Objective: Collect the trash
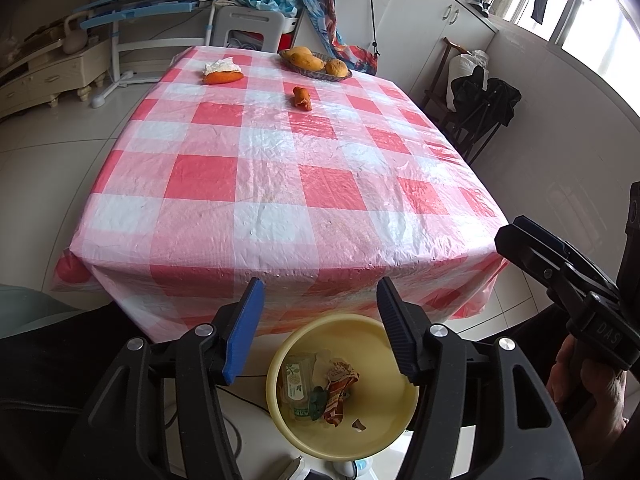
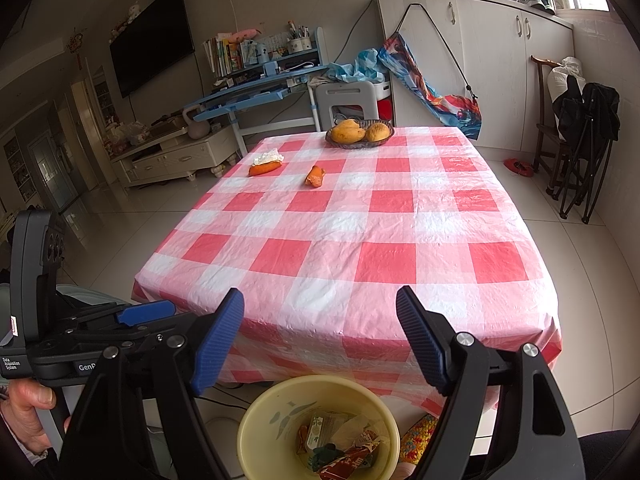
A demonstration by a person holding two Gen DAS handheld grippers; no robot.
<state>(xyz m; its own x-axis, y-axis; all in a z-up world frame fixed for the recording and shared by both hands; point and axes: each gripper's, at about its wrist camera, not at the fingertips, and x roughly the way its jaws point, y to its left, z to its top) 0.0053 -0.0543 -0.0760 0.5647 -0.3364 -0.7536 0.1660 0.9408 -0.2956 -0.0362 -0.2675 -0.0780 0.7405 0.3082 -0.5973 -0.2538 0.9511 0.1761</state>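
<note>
From my left wrist camera, the left hand-held gripper [image 1: 320, 312] hangs released, jaws apart and empty, above a yellow bin [image 1: 344, 388] on the floor at the table's [image 1: 280, 184] near edge. This view alone shows a hand [image 1: 588, 384] at the right edge. My right wrist camera shows the right hand-held gripper [image 2: 320, 320] also released and empty over the bin, plus a wall television [image 2: 152, 56]. Wrappers and a small bottle lie in the bin; labels unreadable. Far across the table: an orange scrap [image 1: 303, 98], another orange piece topped with white tissue [image 1: 222, 72], and a fruit basket [image 1: 316, 62].
</note>
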